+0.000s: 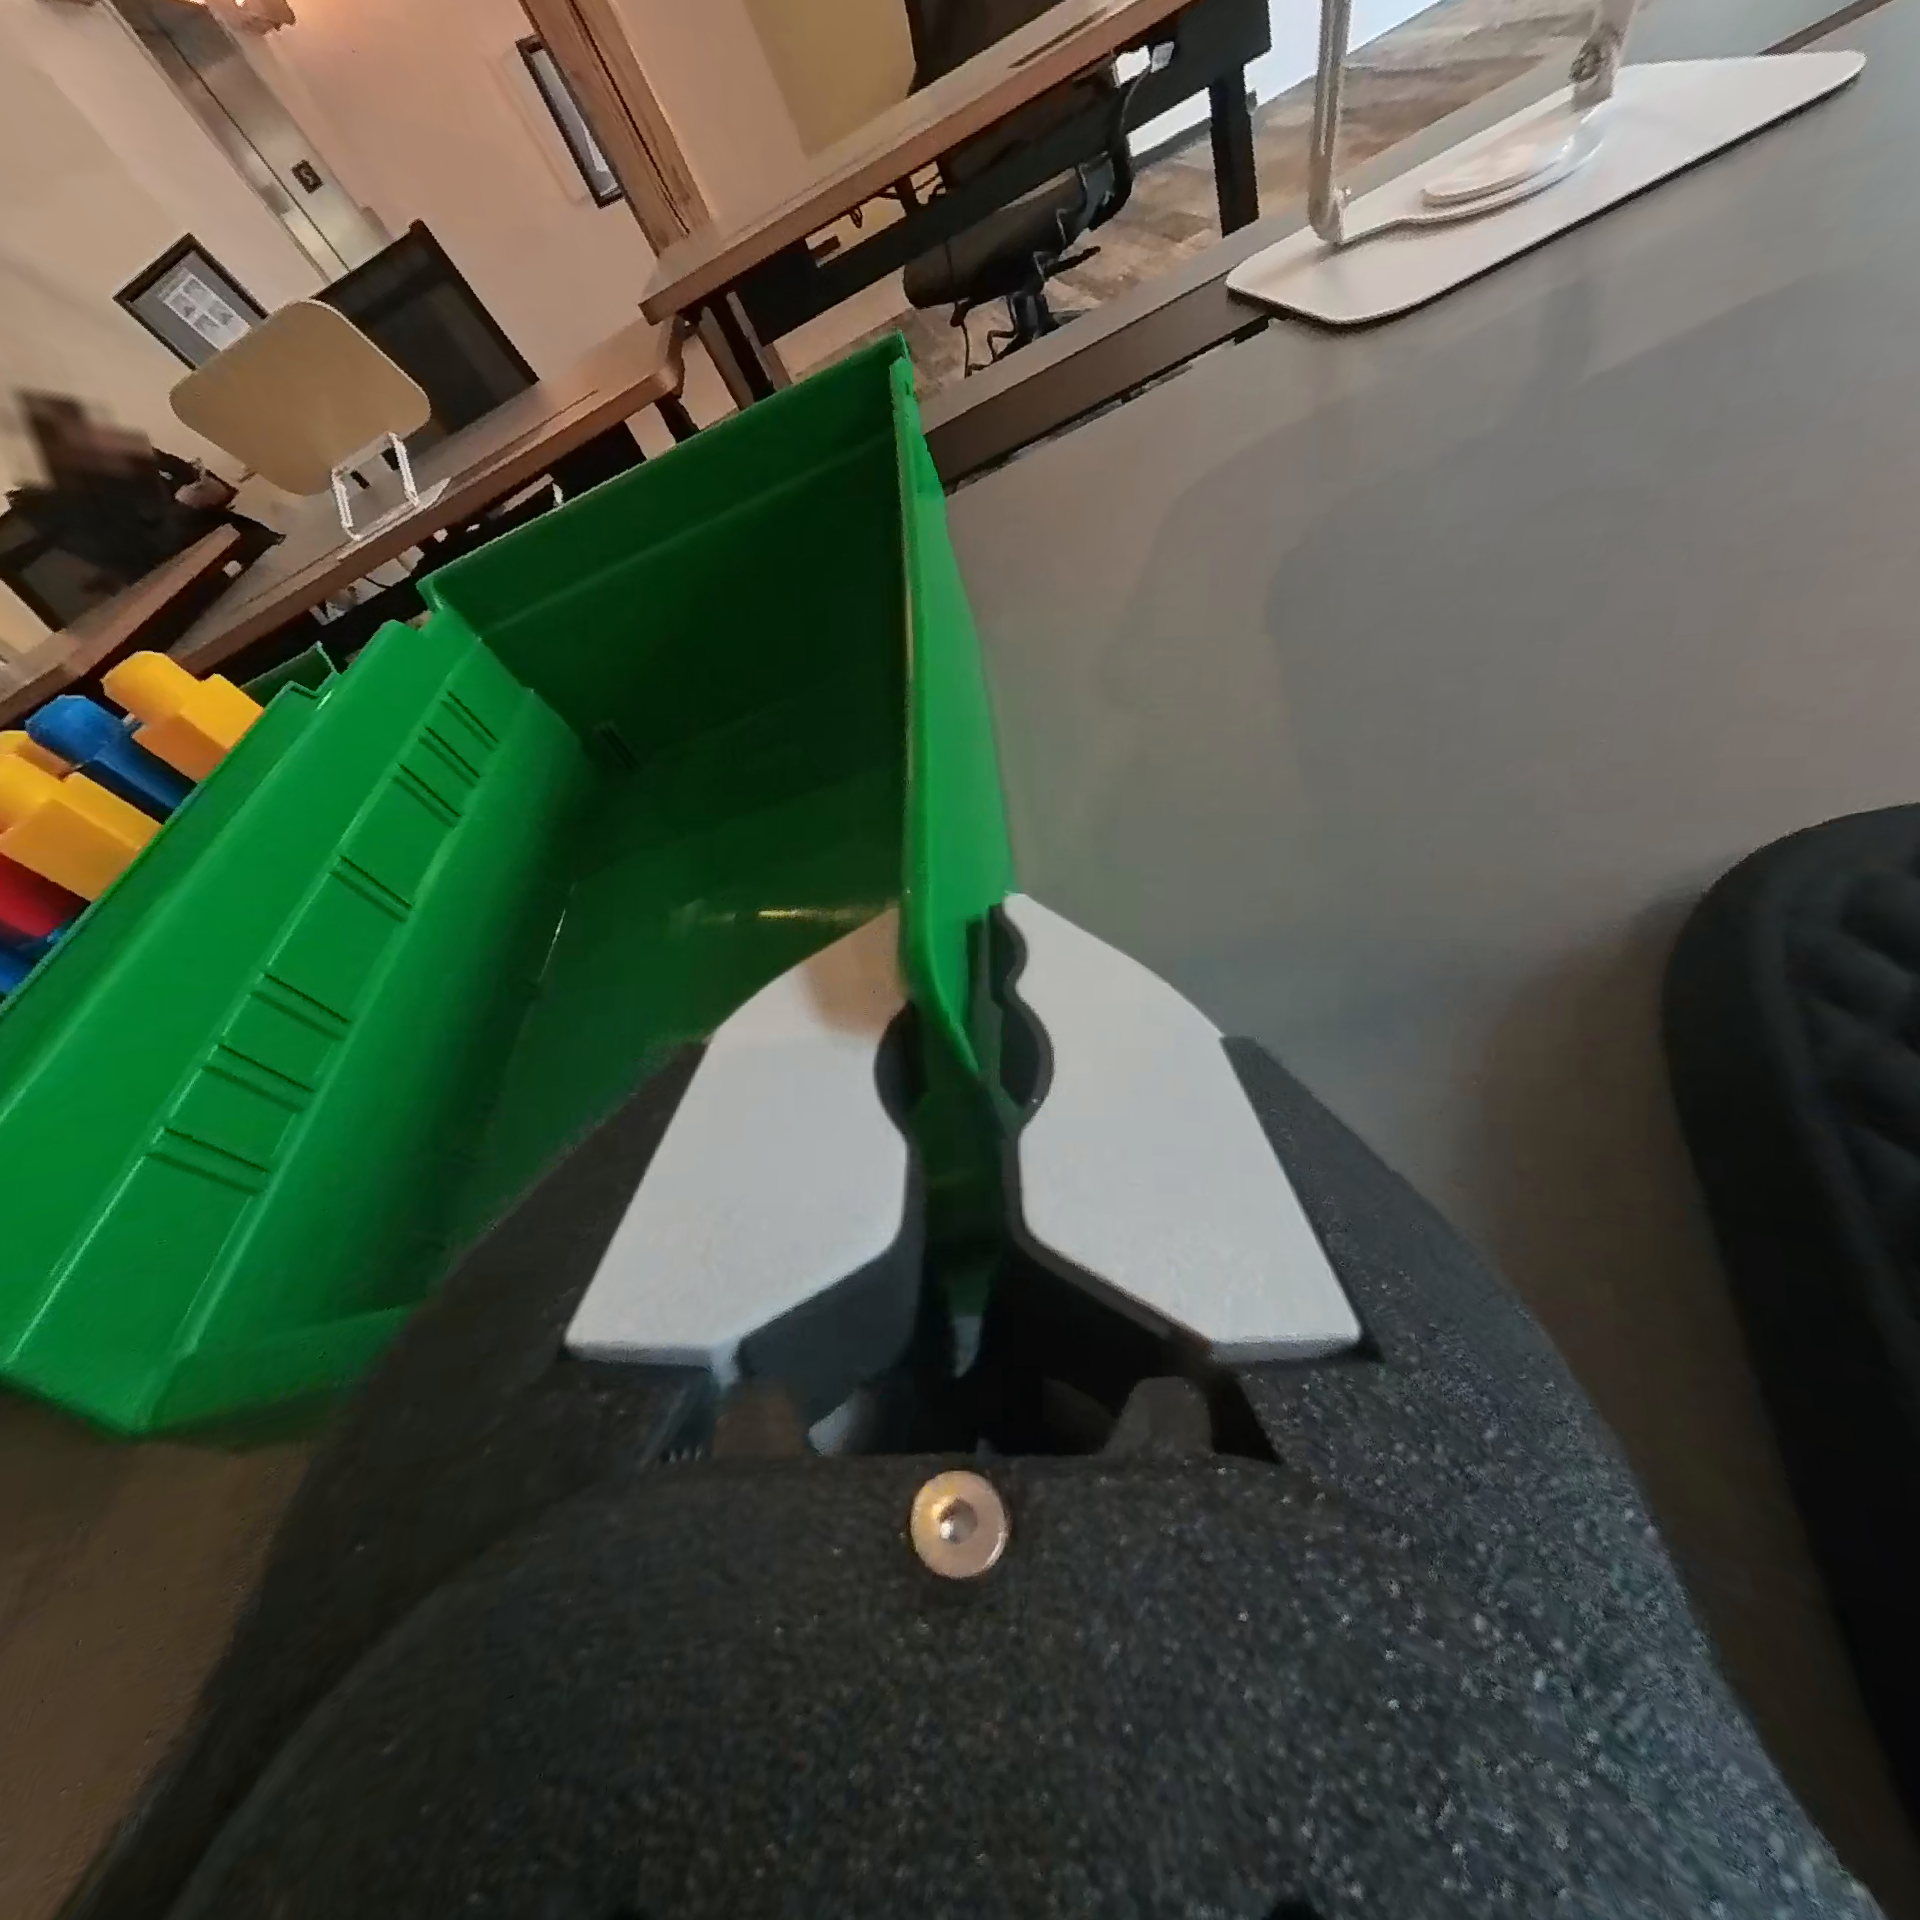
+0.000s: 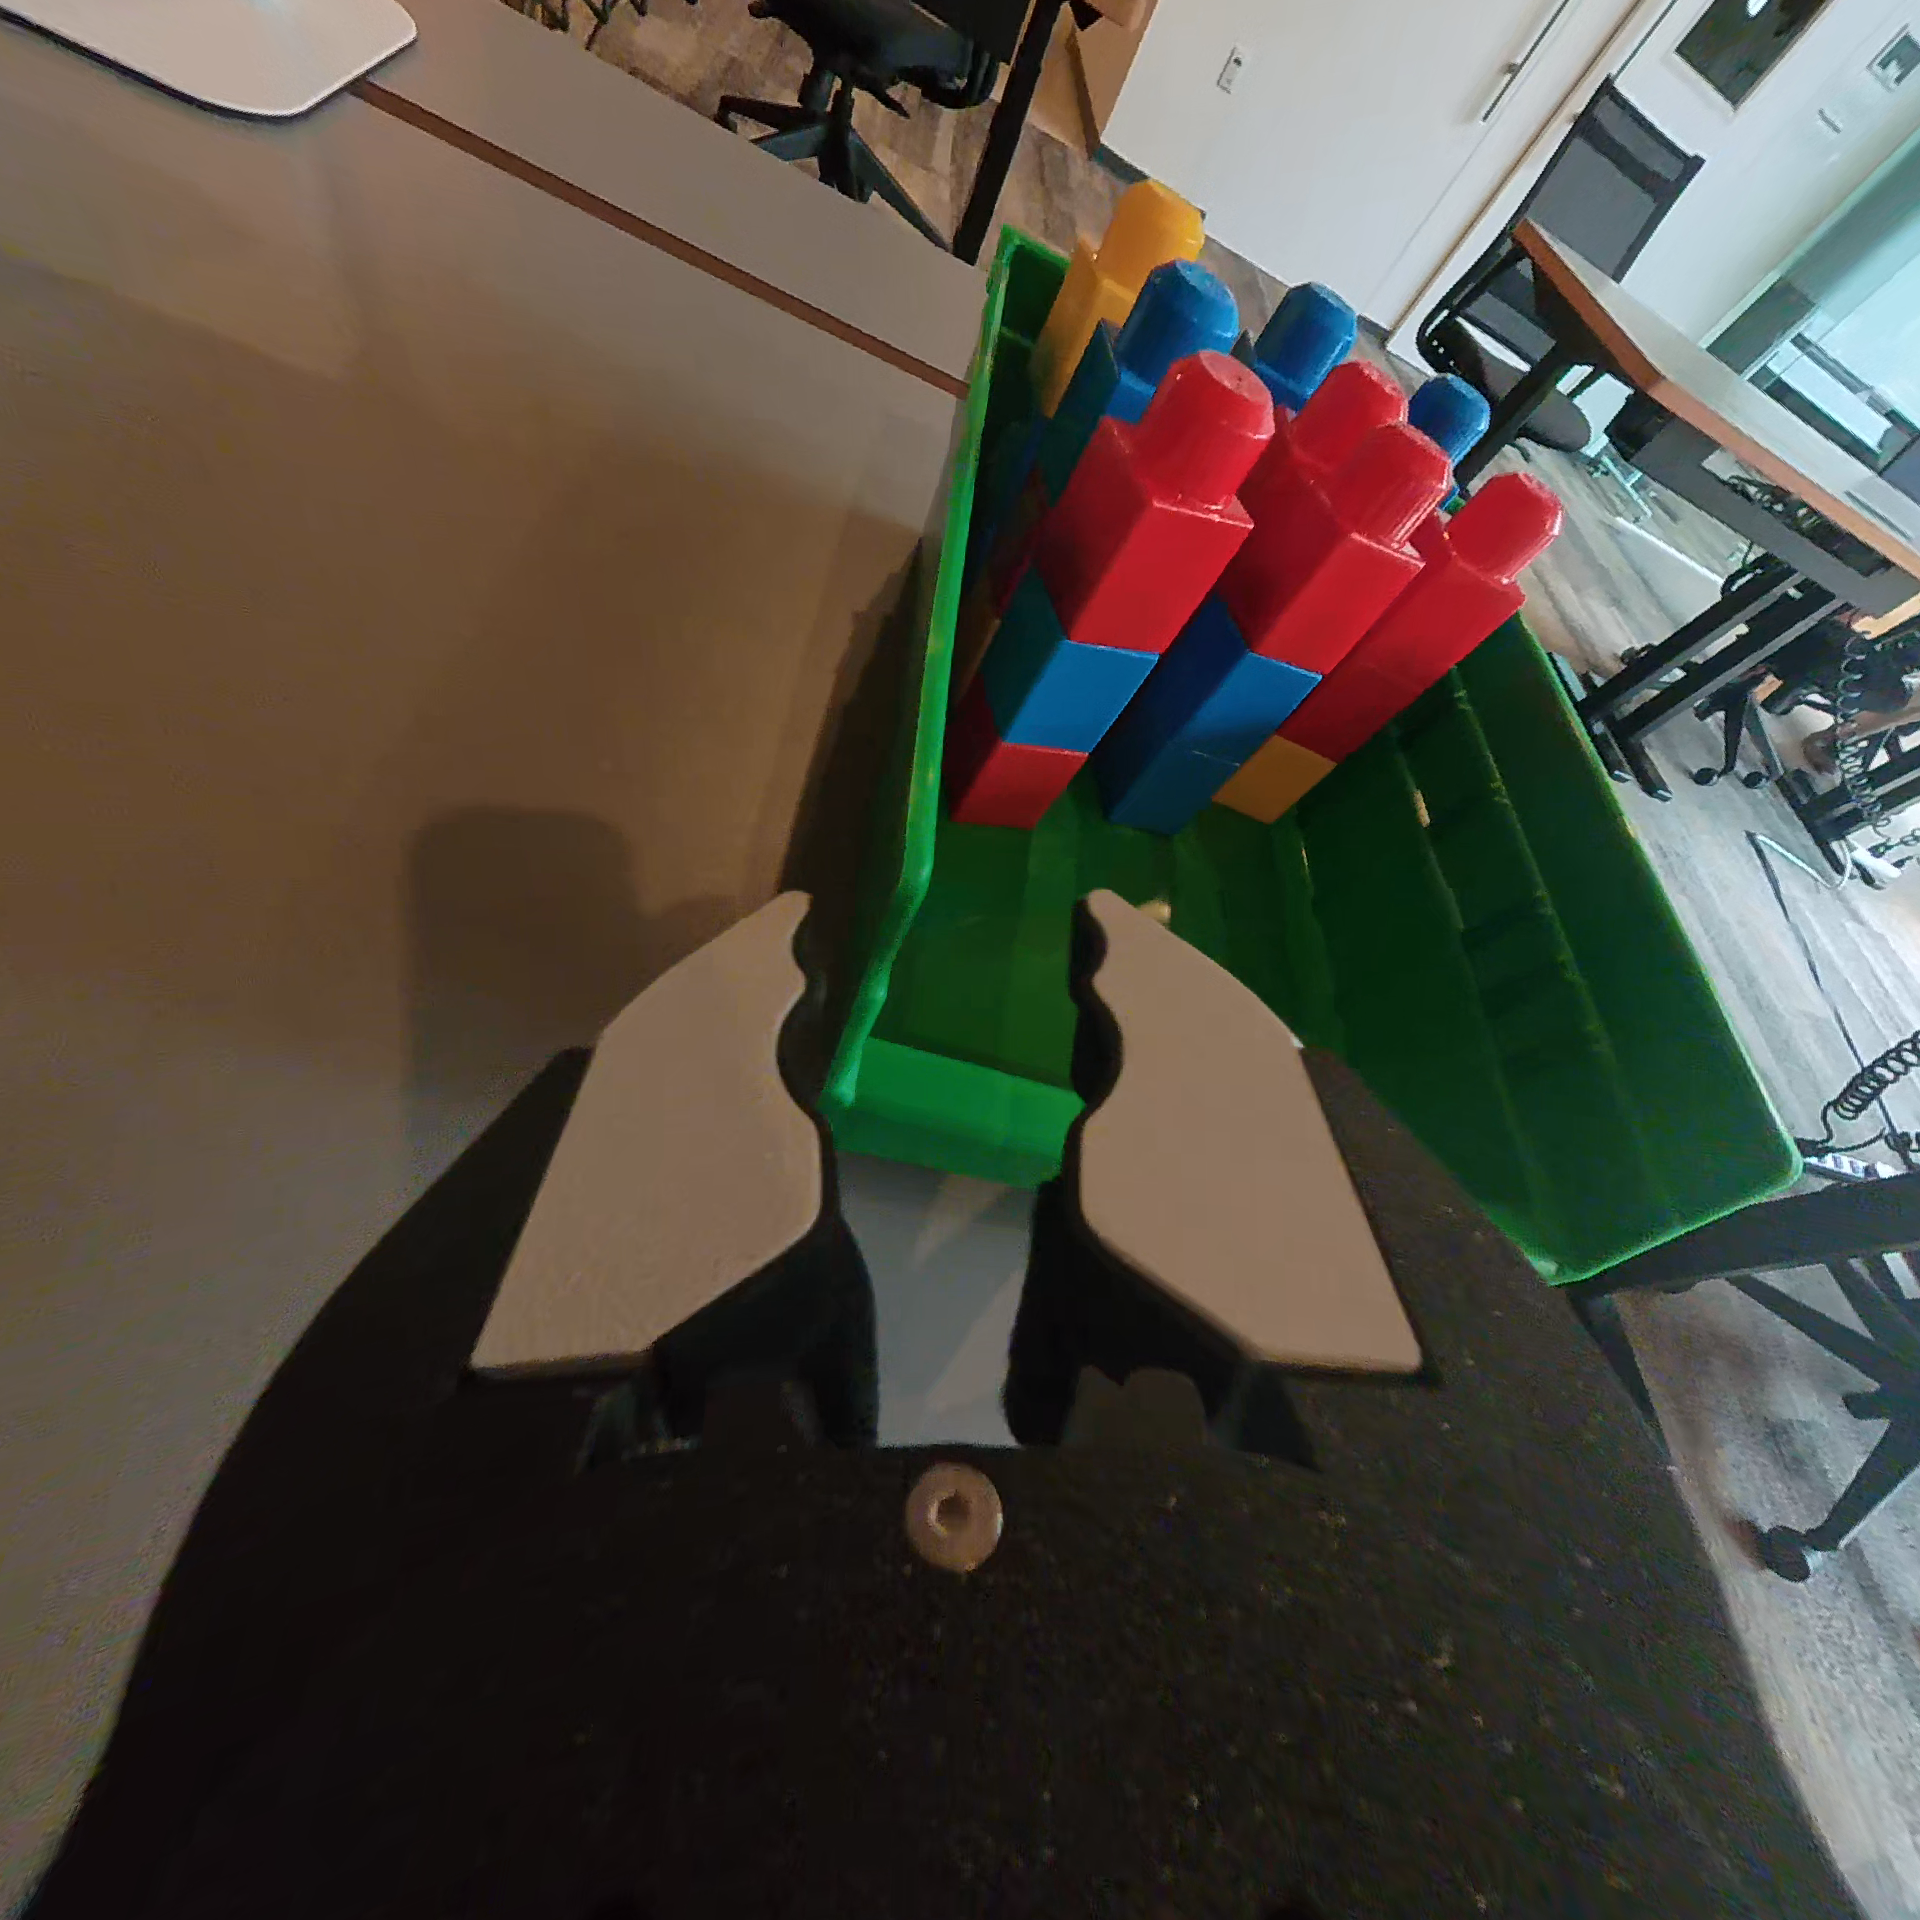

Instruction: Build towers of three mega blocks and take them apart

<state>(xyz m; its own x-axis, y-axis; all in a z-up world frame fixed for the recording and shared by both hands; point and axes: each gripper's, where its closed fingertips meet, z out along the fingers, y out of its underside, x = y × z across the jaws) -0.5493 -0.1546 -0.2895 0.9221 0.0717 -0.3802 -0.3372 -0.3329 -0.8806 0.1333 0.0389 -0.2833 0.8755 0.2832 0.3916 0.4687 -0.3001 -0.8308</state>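
My left gripper (image 1: 961, 935) is shut on the right side wall of a green bin (image 1: 675, 727) whose visible inside holds nothing. The bin looks tilted. Loose yellow, blue and red blocks (image 1: 94, 790) lie beyond its left wall. In the right wrist view, my right gripper (image 2: 945, 914) is open and empty. It straddles the near left corner of a green bin (image 2: 1507, 987), one finger outside the left wall and one over the inside. Several towers of stacked red, blue and yellow blocks (image 2: 1132, 582) stand at that bin's far end.
The grey table (image 1: 1455, 675) stretches to the right of the bin. A white monitor base (image 1: 1538, 187) stands at its far edge and shows in the right wrist view (image 2: 208, 52). A black mesh object (image 1: 1829, 1247) sits at the right. The table's right edge (image 2: 1714, 1247) runs under the bin. Across from one pair of fingers to the other is roughly 70 centimetres.
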